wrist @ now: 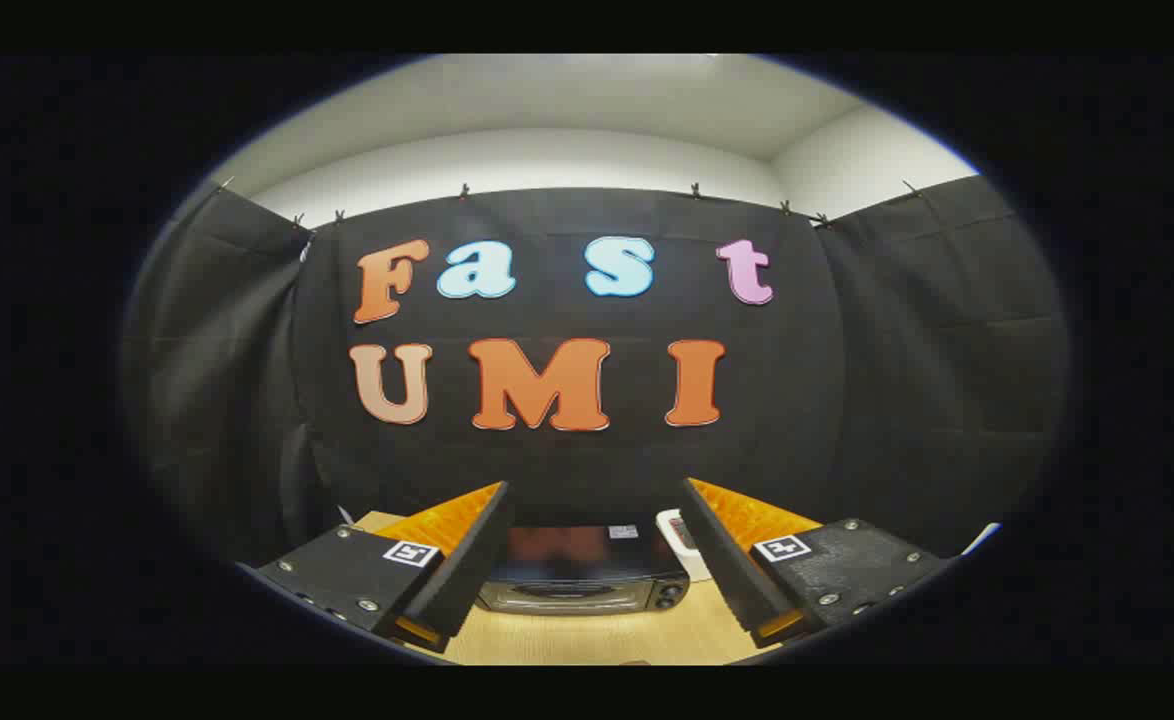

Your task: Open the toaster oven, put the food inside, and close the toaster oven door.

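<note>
Claw spread wide, empty, held high and back from the toaster oven at the surface's far edge; door closed, likely lining up.

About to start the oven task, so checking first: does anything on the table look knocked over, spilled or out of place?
Nothing stands out. The toaster oven sits level on the table, seen between the open gripper's fingers.
</note>
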Demonstrator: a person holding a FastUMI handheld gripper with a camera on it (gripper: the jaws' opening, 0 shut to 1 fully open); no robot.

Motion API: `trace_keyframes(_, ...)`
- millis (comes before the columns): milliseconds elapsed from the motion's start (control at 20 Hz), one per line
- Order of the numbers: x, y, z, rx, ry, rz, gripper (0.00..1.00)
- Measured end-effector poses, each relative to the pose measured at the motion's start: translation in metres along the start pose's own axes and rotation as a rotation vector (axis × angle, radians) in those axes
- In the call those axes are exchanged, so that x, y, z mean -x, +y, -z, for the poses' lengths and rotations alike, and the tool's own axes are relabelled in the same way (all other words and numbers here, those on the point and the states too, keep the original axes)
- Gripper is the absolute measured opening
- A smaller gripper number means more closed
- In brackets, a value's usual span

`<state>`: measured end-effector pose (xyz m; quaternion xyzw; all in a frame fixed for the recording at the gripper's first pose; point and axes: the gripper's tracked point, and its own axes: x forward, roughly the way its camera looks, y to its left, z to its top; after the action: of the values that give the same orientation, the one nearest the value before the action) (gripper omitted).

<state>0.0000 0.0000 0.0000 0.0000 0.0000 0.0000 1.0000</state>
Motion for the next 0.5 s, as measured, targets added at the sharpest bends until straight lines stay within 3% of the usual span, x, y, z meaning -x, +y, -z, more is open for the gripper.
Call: trace_keyframes(500, 0.0027, 0.0061, 0.0095, 0.026, 0.021, -0.01, 0.99)
